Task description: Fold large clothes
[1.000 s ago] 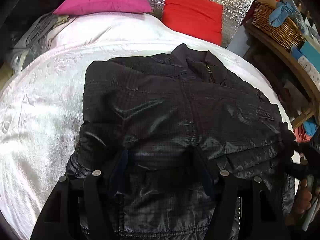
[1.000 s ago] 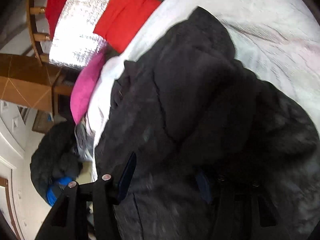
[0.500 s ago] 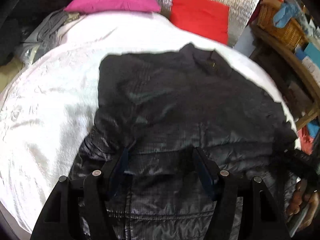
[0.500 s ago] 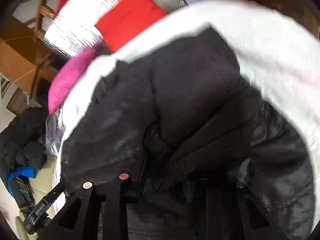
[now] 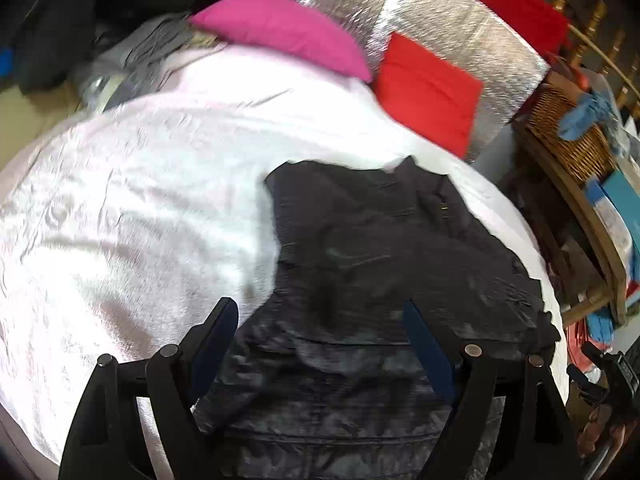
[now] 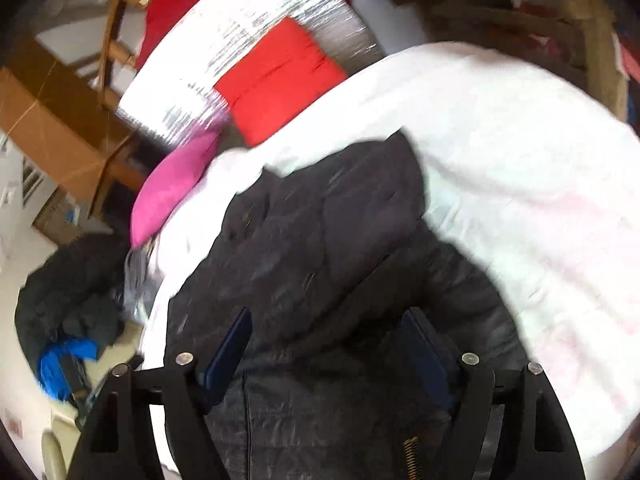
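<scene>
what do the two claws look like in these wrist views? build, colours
Both match: the left claw and right claw each have two matte black plastic fingers with triangular cut-outs, round silver pivot pins at the linkage joints, and flat dark blue pads inside each tip. No cables or markings visible.

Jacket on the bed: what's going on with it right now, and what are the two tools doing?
Both tools, left and right, open, jaws just widened. Jacket lies released on white bedspread. Nothing in the way.

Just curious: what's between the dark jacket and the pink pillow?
Only bare white bedcover separates the dark jacket from the pink pillow, clearest in the left wrist view.
</scene>
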